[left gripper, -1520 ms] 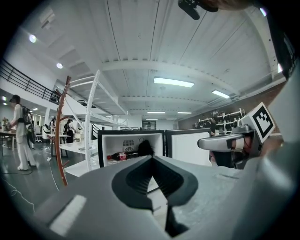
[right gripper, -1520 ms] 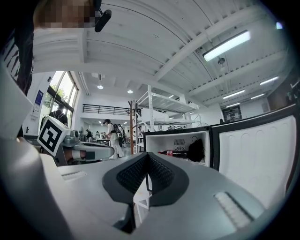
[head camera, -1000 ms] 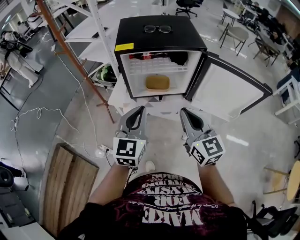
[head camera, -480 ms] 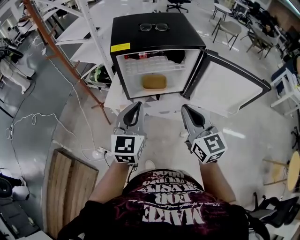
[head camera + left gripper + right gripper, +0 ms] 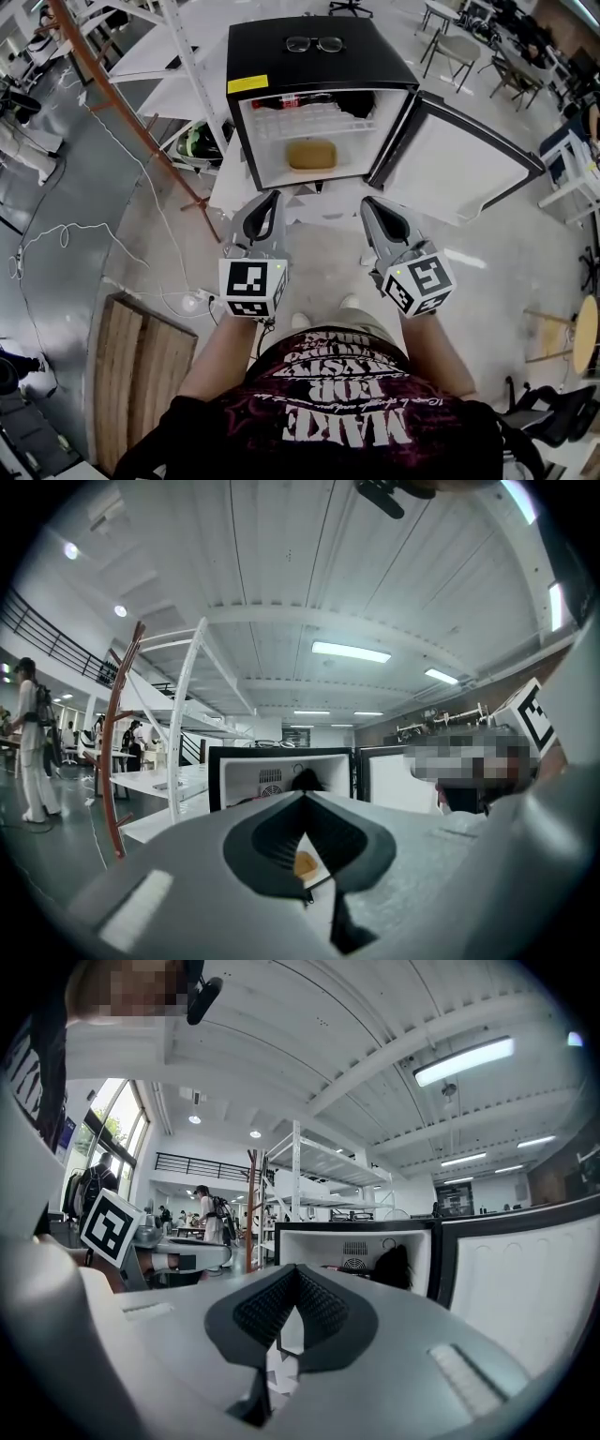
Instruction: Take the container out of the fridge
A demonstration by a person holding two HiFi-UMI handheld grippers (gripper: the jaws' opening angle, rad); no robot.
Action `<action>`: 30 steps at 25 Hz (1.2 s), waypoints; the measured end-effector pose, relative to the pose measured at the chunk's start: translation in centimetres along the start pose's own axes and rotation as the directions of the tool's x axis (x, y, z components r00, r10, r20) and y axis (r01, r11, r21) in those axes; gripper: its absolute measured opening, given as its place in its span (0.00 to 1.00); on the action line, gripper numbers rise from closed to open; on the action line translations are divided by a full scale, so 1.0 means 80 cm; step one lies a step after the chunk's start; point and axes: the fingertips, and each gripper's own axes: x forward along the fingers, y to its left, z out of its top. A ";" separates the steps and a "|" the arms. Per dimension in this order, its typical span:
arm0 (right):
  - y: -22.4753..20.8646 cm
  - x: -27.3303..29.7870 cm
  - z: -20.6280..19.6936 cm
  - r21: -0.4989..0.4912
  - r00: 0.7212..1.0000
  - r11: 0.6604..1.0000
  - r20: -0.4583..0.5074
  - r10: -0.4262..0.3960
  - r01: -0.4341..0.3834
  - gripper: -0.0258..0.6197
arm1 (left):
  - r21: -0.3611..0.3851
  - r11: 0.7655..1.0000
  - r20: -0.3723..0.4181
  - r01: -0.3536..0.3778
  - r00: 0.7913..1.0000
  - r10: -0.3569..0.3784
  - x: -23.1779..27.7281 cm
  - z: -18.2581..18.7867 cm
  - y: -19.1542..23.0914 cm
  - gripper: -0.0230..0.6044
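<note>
Several loose things sit at the far left of the head view: a wooden board (image 5: pixel 141 375) lying flat on the floor, a white cable (image 5: pixel 56 234) trailing across the grey floor, and an orange pole (image 5: pixel 138 122) slanting down past a white rack. Right of these, the left gripper (image 5: pixel 270 195) is held out in front of the person and points at the fridge (image 5: pixel 281 66). Its own view shows its jaws clenched tip to tip with nothing gripped between them. The fridge is a small black one standing on the floor with its door open. A yellow sticker (image 5: pixel 247 84) is on its top front edge and a pair of glasses (image 5: pixel 315 43) lies on its roof. Inside, a bottle with a red label (image 5: pixel 281 101) and a dark object (image 5: pixel 361 101) lie on the wire shelf (image 5: pixel 309 120). The container (image 5: pixel 311 155), tan and low, rests below on the floor of the fridge compartment, roughly centred and well apart from both grippers. The right gripper (image 5: pixel 367 202) is level with the left one, just beside it, and also aimed at the fridge. Its jaws are likewise pressed together at the tips and hold nothing. Farther right, the fridge door (image 5: pixel 459 173) is swung wide, its white inner face turned up toward the camera. Chairs (image 5: pixel 459 52) stand beyond it at the upper right.
</note>
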 end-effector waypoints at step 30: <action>-0.081 0.074 -0.019 0.039 0.998 0.998 -0.035 0.054 -0.052 0.07 | -0.013 0.999 -0.070 -0.051 0.996 0.050 0.081 -0.026 0.019 0.04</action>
